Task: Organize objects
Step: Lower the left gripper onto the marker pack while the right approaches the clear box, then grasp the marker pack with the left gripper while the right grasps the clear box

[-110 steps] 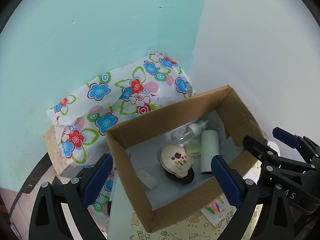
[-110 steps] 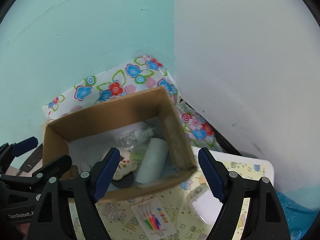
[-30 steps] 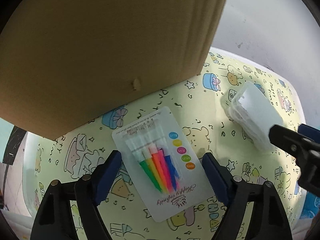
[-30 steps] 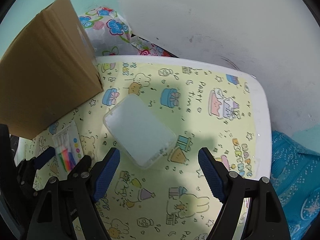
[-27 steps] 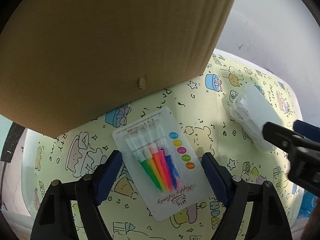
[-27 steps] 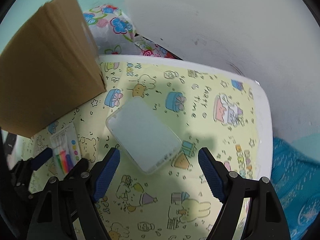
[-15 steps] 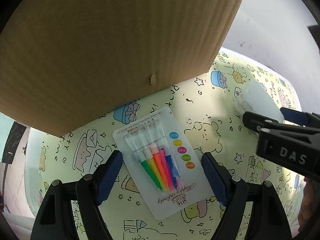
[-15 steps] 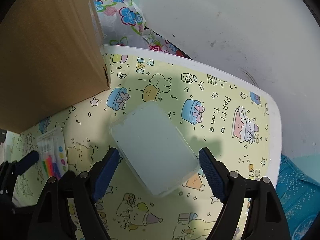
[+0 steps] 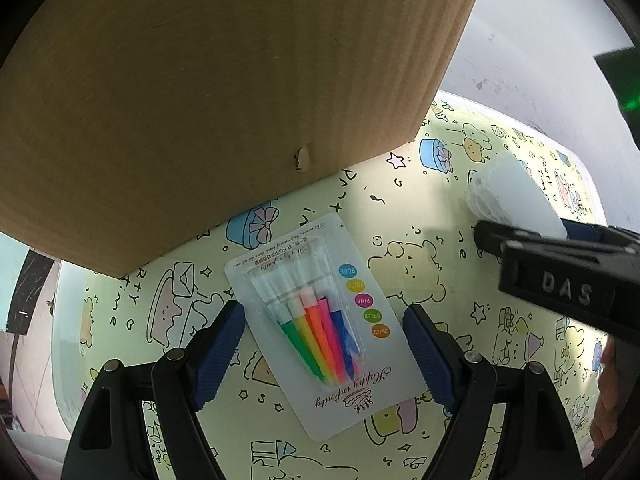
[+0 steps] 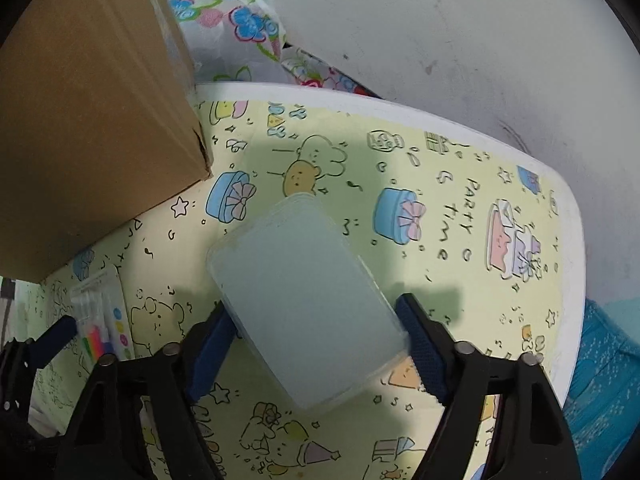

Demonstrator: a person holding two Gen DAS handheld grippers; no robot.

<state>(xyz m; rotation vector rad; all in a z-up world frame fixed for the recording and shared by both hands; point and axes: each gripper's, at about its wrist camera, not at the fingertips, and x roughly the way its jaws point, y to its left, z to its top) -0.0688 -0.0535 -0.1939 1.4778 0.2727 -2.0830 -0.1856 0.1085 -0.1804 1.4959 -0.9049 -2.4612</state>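
A carded pack of coloured markers (image 9: 320, 320) lies flat on the party-print table cover (image 9: 400, 208). My left gripper (image 9: 324, 344) hangs open over it, one pad on each side of the card's lower half. A frosted plastic box (image 10: 296, 288) lies askew on the cover to the right. My right gripper (image 10: 316, 320) straddles its near half with the jaws closing, and both pads meet the box's long sides. In the left wrist view the same box (image 9: 512, 196) shows beyond the right gripper's black finger (image 9: 560, 272).
A cardboard box (image 9: 220, 100) stands at the back left, its brown side (image 10: 80, 120) close to both items. A floral plastic bag (image 10: 240, 20) lies behind it by the wall. The table's white rim (image 10: 564, 208) curves at the right, with blue cloth (image 10: 600, 360) below.
The right gripper came forward over the plastic box until the box sat between its pads, and the pads drew in to its sides. The left gripper stayed over the marker pack.
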